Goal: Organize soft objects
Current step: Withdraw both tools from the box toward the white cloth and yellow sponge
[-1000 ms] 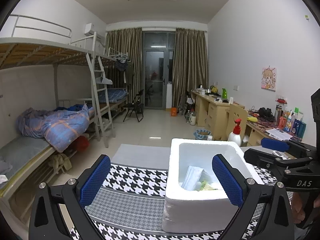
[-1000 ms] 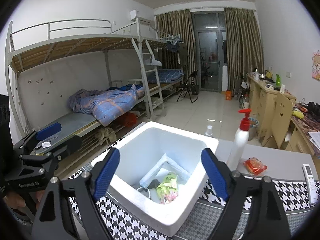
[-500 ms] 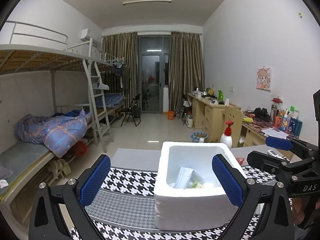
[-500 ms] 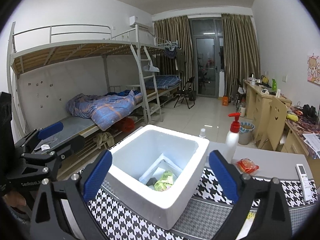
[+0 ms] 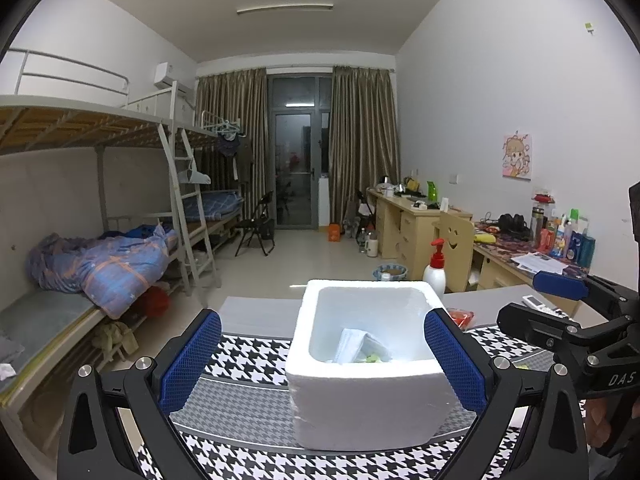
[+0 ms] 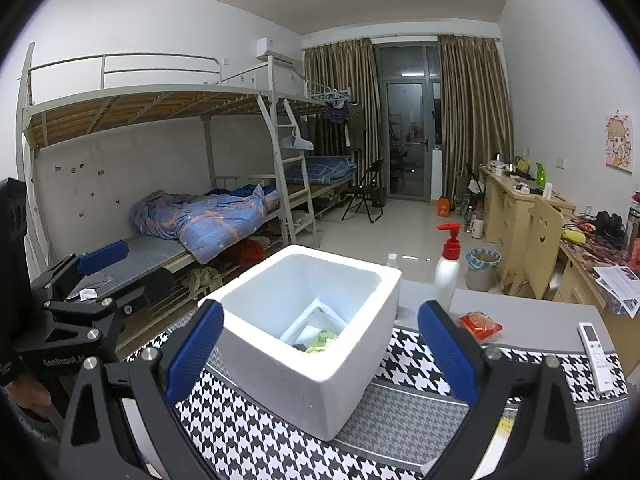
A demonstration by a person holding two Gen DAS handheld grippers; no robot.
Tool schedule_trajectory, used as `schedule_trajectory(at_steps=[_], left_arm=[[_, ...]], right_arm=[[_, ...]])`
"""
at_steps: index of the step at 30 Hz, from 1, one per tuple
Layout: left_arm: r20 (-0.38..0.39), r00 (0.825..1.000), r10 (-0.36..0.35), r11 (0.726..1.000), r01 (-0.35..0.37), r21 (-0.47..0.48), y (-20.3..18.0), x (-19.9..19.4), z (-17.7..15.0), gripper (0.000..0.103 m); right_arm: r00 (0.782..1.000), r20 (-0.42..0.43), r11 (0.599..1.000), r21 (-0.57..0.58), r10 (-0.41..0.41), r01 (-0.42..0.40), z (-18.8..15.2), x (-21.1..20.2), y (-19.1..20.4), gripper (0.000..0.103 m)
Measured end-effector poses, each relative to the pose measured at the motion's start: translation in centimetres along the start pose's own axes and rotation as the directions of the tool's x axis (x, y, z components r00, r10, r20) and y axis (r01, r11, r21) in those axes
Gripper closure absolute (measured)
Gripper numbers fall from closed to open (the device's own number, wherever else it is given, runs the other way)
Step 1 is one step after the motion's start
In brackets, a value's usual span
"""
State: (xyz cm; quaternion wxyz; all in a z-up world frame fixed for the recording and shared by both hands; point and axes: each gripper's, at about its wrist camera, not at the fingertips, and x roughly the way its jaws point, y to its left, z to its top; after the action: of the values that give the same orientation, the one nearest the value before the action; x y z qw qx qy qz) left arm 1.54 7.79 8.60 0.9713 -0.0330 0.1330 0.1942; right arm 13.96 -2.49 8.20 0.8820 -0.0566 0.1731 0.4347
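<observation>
Soft items (image 6: 320,338) lie inside the foam box (image 6: 340,364) at your twelve o'clock. Your right gripper (image 6: 320,354) has just been opening — nothing between its jaws; your left gripper (image 5: 322,360) gapes too — empty.

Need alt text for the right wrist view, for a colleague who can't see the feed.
Open right gripper, nothing between its blue pads, faces a white foam box on a houndstooth cloth. The box holds a few small packets. A red-capped pump bottle stands behind.
</observation>
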Motion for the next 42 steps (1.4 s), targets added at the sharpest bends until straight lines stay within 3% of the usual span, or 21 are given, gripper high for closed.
schedule_trajectory(at_steps=[18,42], left_arm=[[-0.033,0.997,-0.072,0.997,0.072,0.010,-1.8,-0.4,-1.9,0.001],[-0.085,0.975,-0.203,0.979,0.205,0.015,-5.4,0.4,-4.2,0.001]], right_arm=[[0.998,-0.012,0.997,0.041,-0.059,0.060,-2.8,-2.0,-2.2,0.004],[0.984,-0.031,0.976,0.129,-0.173,0.176,-6.5,-5.3,-6.4,0.004]])
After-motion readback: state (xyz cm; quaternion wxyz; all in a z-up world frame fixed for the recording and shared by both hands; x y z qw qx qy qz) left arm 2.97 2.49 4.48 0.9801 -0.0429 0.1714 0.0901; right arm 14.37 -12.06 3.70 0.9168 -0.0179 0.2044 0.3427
